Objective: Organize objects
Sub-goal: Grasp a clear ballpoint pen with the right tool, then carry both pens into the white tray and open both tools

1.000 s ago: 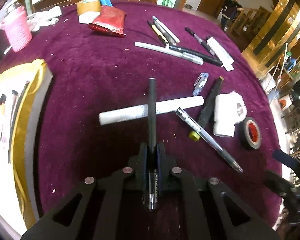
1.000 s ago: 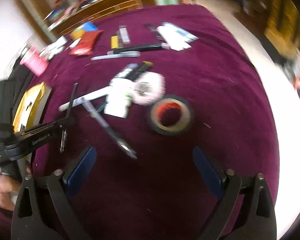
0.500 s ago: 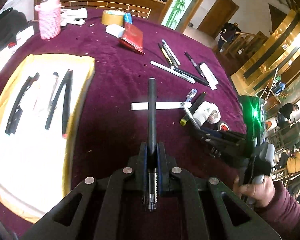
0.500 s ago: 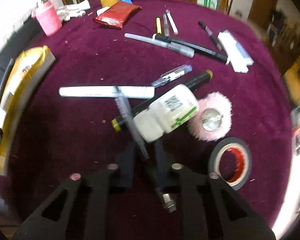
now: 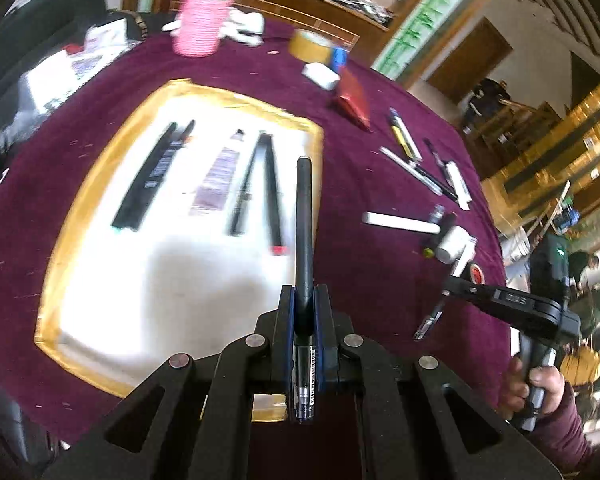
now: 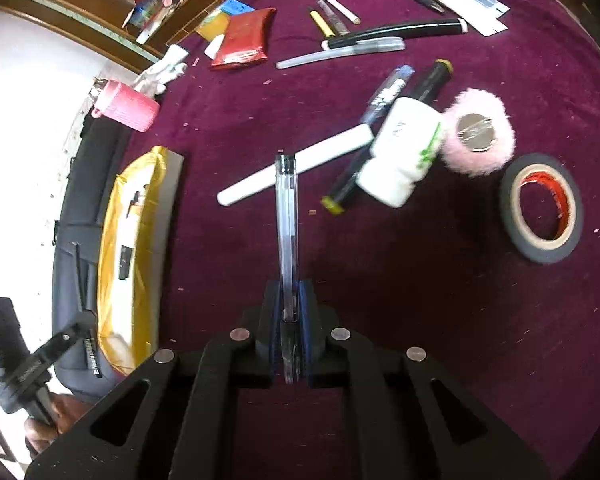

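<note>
My left gripper (image 5: 304, 300) is clamped on a matte black pen (image 5: 304, 220), jaws closed against its barrel, pen pointing forward above the right edge of the gold-rimmed white tray (image 5: 100, 168). The tray holds several dark pens laid side by side. My right gripper (image 6: 289, 300) is clamped on a clear-barrelled ballpoint pen (image 6: 286, 216), held above the purple velvet tablecloth (image 6: 420, 300), near a white cylindrical marker (image 6: 296, 164) and a white plastic bottle (image 6: 404, 152).
</note>
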Motion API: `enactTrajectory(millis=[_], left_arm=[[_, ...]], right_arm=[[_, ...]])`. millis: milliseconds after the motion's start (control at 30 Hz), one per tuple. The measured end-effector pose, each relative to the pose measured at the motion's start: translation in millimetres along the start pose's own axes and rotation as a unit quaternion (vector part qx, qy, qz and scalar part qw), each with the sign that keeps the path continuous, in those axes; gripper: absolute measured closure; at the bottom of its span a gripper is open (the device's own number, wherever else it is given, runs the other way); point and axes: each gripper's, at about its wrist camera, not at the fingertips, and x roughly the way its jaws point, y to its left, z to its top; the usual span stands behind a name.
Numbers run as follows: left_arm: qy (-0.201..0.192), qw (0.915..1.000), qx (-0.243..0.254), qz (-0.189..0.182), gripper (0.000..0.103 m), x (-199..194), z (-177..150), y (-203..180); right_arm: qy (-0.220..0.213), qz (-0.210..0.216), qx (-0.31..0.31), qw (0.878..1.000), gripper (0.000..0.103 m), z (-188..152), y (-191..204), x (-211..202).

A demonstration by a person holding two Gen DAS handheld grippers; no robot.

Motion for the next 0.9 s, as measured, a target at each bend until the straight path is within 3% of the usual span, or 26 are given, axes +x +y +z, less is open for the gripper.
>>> enactTrajectory(millis=[300, 500, 667, 900], left_arm=[[-0.004, 0.9999, 0.007, 0.011, 0.097, -17, 8, 52], [0.016, 0.9996, 0.022, 0.01, 0.097, -6, 16, 75], [0.046, 0.9977, 0.046, 0.019, 0.097, 20, 24, 85], [0.078, 0.9949, 0.06, 0.023, 0.097, 42, 29, 91]], right_arm=[[-0.032, 0.029, -0.015, 0.999, 0.096, -6, 65, -7], [-0.027, 0.064, -0.051, 0.996, 0.096, -9, 124, -3], [0.015, 0.09, -0.05, 0.995, 0.096, -11, 158, 33], [0.095, 0.074, -0.046, 0.992, 0.096, -17, 183, 111]])
